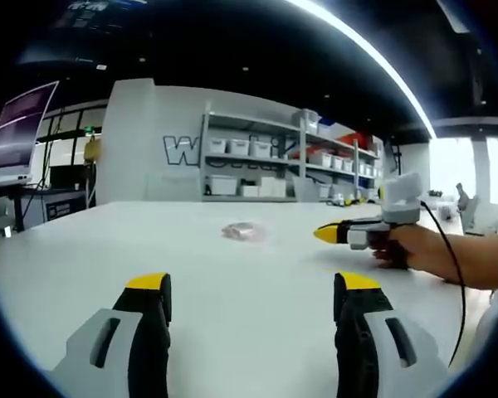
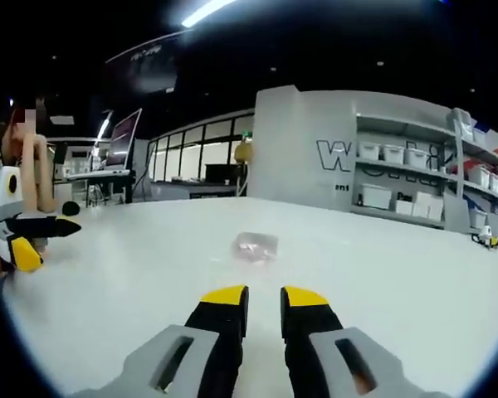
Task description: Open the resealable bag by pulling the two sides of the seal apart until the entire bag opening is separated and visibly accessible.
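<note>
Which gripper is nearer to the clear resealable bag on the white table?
Right. The right gripper sits just short of the resealable bag; the left gripper is farther back from it.

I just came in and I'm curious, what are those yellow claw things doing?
A person holds a gripper in each hand over a white table. A small clear bag lies flat, untouched. The left gripper has its jaws wide apart; the right gripper has its jaws nearly together, pointing at the bag. Nothing is grabbed yet.
</note>
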### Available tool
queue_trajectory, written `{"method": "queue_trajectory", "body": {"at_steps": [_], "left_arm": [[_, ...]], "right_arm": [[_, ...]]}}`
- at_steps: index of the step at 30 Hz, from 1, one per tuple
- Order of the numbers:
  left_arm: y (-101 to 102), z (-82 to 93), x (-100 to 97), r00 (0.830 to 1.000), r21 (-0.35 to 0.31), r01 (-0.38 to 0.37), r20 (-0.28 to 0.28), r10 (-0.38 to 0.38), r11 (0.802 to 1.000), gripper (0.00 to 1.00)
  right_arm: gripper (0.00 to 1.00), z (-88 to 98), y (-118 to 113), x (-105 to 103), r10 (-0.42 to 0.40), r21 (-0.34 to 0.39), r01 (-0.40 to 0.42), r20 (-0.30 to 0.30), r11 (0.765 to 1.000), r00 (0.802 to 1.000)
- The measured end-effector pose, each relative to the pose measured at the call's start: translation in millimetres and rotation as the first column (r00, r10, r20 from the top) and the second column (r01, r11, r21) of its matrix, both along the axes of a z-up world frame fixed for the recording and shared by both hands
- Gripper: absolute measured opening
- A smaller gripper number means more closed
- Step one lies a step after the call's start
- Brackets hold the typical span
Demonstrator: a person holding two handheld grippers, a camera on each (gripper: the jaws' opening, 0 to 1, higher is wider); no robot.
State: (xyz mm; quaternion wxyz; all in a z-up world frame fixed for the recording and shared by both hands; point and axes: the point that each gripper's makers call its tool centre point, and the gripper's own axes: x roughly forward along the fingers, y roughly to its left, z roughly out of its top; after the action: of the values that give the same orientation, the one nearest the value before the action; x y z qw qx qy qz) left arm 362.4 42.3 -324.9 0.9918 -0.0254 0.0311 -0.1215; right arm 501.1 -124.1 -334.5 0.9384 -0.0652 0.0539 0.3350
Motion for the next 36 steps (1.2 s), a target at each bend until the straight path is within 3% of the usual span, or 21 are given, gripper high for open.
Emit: {"method": "queue_trajectory", "body": {"at_steps": [11,22,36], "left_arm": [[-0.5,-0.5,-0.4,1.0,0.005,0.0,0.0,0.0,1.0,0.8],[-1.5,-1.1,0.5,1.0,0.007,0.002,-0.003,-0.002,1.0,0.8],[-2.1,-1.1,0.4,1.0,0.009,0.001,-0.006,-0.001,1.0,0.8]], "right_arm": [[0.13,-3.8,2.5,9.9,0.012,-0.037,-0.012,-0.003,0.999,1.0],[0.13,-10.0,7.8,37.0,0.006,-0.086,-0.007,-0.009,0.996,1.0],[0.13,-13.9,14.1,48.1,0.008,-0.117,-0.009,-0.008,0.993,1.0]]}}
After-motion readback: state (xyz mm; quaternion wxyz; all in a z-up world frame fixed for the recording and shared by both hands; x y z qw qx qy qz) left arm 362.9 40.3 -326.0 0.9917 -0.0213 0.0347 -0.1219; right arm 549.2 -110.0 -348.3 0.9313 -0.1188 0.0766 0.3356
